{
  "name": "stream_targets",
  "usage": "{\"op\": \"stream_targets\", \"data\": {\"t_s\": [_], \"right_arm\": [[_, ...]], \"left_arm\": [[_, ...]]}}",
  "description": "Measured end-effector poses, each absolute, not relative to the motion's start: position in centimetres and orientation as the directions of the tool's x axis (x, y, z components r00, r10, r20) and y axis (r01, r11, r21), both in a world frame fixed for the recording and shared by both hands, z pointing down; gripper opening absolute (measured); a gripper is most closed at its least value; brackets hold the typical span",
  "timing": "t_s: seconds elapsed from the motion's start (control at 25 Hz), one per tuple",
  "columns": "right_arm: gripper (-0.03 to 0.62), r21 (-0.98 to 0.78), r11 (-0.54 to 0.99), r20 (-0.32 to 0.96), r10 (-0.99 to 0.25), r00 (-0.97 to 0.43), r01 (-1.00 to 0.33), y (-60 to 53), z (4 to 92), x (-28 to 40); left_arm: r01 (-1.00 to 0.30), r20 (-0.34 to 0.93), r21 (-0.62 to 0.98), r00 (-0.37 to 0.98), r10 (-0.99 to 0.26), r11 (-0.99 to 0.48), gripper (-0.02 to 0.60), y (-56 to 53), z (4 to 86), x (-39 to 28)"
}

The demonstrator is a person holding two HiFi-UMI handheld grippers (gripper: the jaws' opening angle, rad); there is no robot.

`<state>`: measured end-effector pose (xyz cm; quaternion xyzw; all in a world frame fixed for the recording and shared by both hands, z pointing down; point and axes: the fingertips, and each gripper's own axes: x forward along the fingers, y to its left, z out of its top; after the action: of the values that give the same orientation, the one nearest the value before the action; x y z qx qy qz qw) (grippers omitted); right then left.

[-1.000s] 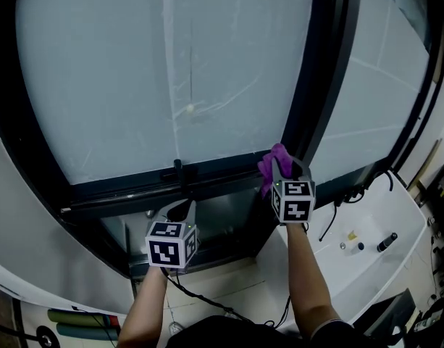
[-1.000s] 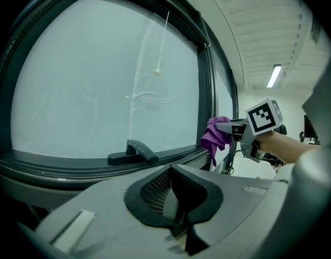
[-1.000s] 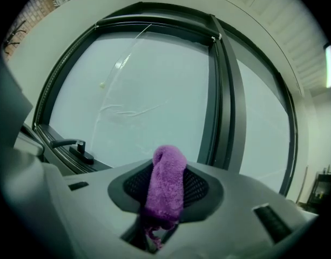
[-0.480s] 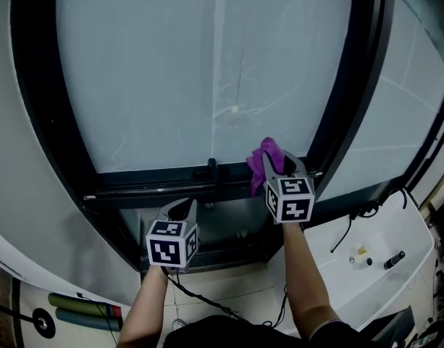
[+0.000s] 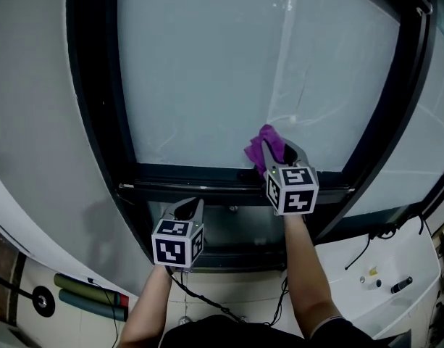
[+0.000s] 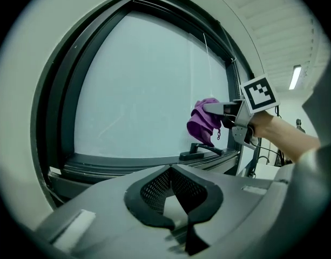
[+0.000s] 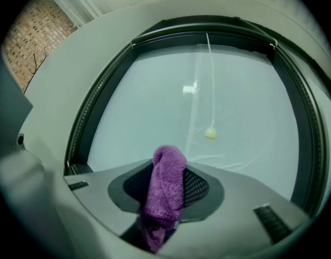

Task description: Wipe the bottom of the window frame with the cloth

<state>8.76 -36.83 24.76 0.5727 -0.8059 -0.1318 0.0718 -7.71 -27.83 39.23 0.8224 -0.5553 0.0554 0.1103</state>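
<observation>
Since before, my right gripper [image 5: 277,151] moved left along the window frame [image 5: 185,175] bottom, arm stretched forward, jaws clamped on the purple cloth [image 5: 261,151] just above it. My left gripper [image 5: 188,206] hung at 7 o'clock from it, jaws together, empty.

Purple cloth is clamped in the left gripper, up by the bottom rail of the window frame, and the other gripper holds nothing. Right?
Not quite: the purple cloth is clamped in the right gripper, not the left, as the right gripper view shows. It is up by the bottom rail of the window frame, and the left gripper holds nothing.
</observation>
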Motion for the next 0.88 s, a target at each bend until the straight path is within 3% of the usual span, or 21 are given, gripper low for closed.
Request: {"op": "stream_targets", "data": {"t_s": [0.28, 0.68, 0.88], "right_arm": [[0.130, 0.288, 0.342, -0.030, -0.930, -0.365, -0.894, -38.2, 24.9, 2.8], [0.132, 0.312, 0.179, 0.139, -0.980, -0.141, -0.933, -40.9, 32.3, 3.1], [0.132, 0.290, 0.123, 0.137, -0.987, -0.086, -0.949, -40.6, 32.7, 2.2]], "left_arm": [[-0.934, 0.226, 0.119, 0.356, -0.907, -0.337, 0.011, -28.1, 39.8, -11.7], [-0.914, 0.275, 0.131, 0.405, -0.872, -0.383, 0.011, -28.5, 42.0, -13.7], [-0.896, 0.275, 0.119, 0.444, -0.853, -0.428, 0.011, -29.2, 41.7, -13.5]]}}
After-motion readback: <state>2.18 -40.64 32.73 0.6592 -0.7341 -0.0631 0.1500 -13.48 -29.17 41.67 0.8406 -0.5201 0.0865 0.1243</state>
